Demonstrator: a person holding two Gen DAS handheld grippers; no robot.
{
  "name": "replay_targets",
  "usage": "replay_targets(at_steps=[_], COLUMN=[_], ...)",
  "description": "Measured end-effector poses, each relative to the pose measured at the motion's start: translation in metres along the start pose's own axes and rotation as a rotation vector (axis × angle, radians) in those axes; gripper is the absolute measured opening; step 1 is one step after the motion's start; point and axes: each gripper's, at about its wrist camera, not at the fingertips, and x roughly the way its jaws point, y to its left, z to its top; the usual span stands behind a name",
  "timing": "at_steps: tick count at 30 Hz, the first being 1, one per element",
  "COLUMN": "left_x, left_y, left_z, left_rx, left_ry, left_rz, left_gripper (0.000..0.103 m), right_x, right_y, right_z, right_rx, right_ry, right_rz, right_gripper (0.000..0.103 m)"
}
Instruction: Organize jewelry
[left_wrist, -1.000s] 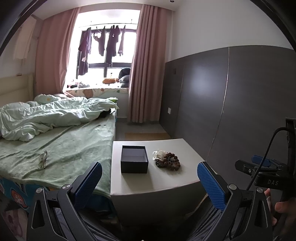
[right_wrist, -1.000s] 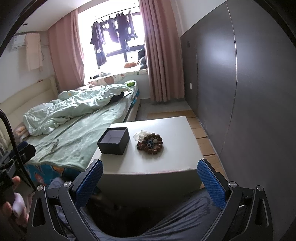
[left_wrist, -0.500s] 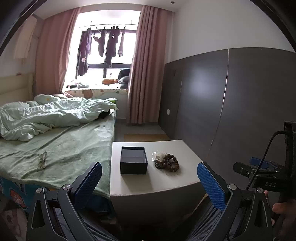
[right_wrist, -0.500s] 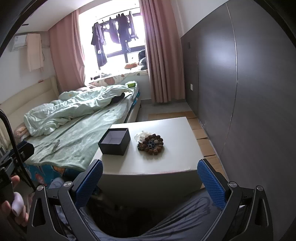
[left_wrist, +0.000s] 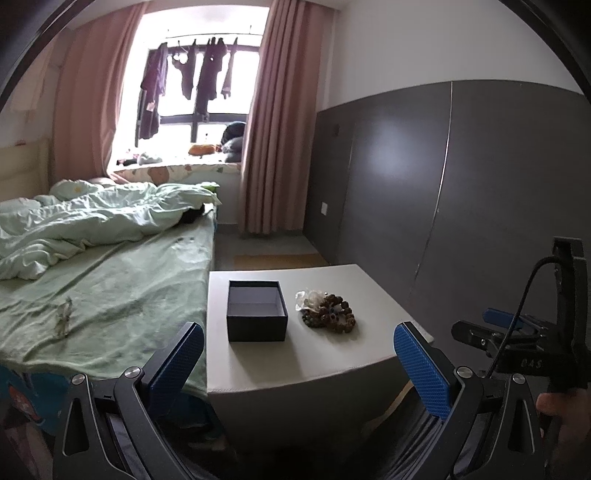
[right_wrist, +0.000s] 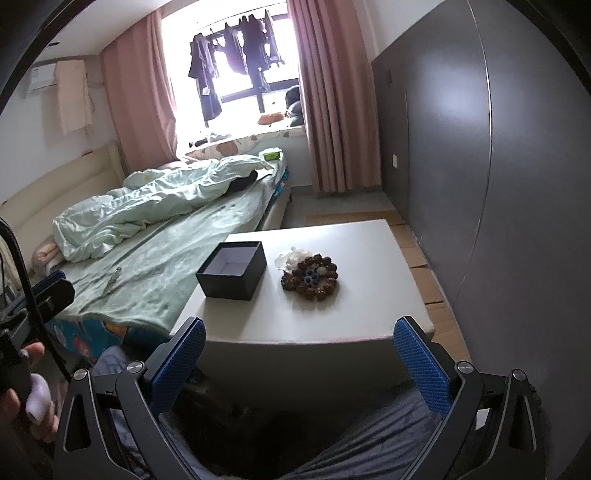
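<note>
A small dark open box (left_wrist: 257, 311) (right_wrist: 233, 270), with nothing visible inside, sits on a low white table (left_wrist: 332, 354) (right_wrist: 332, 314). Just right of it lies a pile of brown bead bracelets (left_wrist: 332, 315) (right_wrist: 312, 277) with a clear crumpled bit behind them. My left gripper (left_wrist: 299, 363) hangs open, short of the table's near edge, nothing between its blue pads. My right gripper (right_wrist: 300, 363) is likewise open and held back from the table's front edge. The right gripper's body shows at the right edge of the left wrist view.
A bed with a green sheet and rumpled duvet (left_wrist: 92, 258) (right_wrist: 166, 206) butts against the table's left side; a pair of glasses (left_wrist: 62, 319) lies on it. A dark wall panel (left_wrist: 461, 203) runs along the right. A person's lap in grey fabric (right_wrist: 369, 443) lies below the grippers.
Both grippers have crept slightly forward toward the table and stay open. The box and beads have not moved.
</note>
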Motion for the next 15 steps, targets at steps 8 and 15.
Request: replay_targets(at_steps=[8, 15], left_x=[0.041, 0.088], left_y=[0.013, 0.015], left_z=[0.005, 0.012], left_rx=[-0.020, -0.020], left_ry=[0.023, 0.064], left_rz=[-0.062, -0.099], left_gripper=[0.103, 0.101], right_x=[0.038, 0.088], right_y=[-0.025, -0.047], right_z=[0.005, 0.011], right_rx=[0.057, 0.114], right_ry=[0.043, 0.119], right_rz=[0.022, 0.057], right_gripper=[0.102, 0.094])
